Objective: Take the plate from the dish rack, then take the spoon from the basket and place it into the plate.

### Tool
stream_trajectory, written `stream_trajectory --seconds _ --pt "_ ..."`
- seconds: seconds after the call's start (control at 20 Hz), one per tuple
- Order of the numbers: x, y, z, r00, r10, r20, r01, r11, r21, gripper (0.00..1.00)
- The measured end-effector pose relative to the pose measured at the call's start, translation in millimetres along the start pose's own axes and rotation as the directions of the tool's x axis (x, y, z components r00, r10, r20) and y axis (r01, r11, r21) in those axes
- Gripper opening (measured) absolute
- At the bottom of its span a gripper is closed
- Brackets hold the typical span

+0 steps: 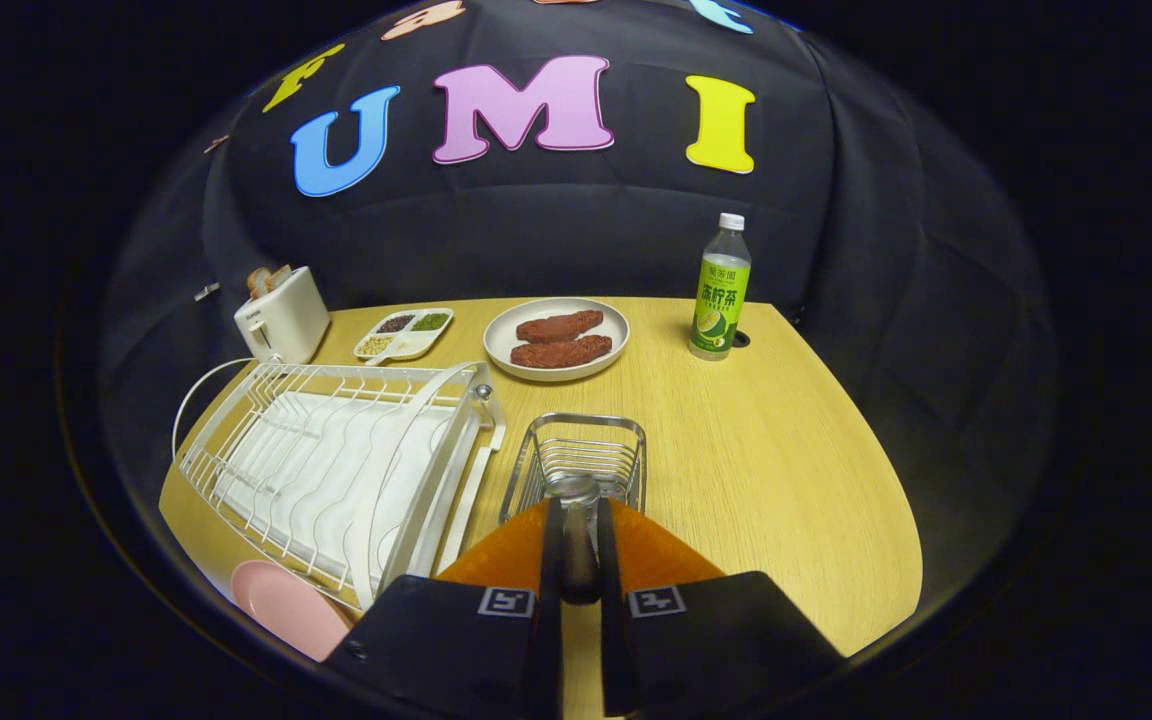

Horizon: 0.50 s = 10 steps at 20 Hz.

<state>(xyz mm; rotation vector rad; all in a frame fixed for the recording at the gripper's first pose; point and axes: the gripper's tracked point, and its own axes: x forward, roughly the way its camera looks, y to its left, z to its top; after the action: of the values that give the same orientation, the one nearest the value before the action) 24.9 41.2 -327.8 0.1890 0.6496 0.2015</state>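
My gripper [576, 508] is shut on a metal spoon [573, 490]. The handle runs back between the two orange fingers [506, 550] and the bowl pokes out at their tips. The spoon hangs just above the near rim of the wire basket [626, 450], which stands directly ahead of the fingers. A pink plate [286, 605] lies flat on the wooden table [776, 480], to the left of the fingers and against the near corner of the white dish rack [336, 460]. The rack stands left of the basket, and its slots hold nothing.
Beyond the basket sits a white plate with two brown meat pieces [556, 338]. A green drink bottle [721, 290] stands at the back right. A white toaster [281, 315] and a divided snack tray [404, 333] are behind the rack. Bare tabletop lies right of the basket.
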Motion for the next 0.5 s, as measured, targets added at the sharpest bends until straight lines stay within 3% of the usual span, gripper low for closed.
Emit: stream_trajectory --seconds 0.05,0.2,0.5 --pt "7.7 1.0 -3.1 1.0 0.0 -0.001 0.0 1.0 0.0 0.2" --pt "7.2 1.1 -2.4 1.0 0.001 -0.001 -0.001 1.0 0.007 0.16" --pt "-4.6 -6.3 14.6 0.999 -0.029 0.034 0.029 1.0 0.008 0.13"
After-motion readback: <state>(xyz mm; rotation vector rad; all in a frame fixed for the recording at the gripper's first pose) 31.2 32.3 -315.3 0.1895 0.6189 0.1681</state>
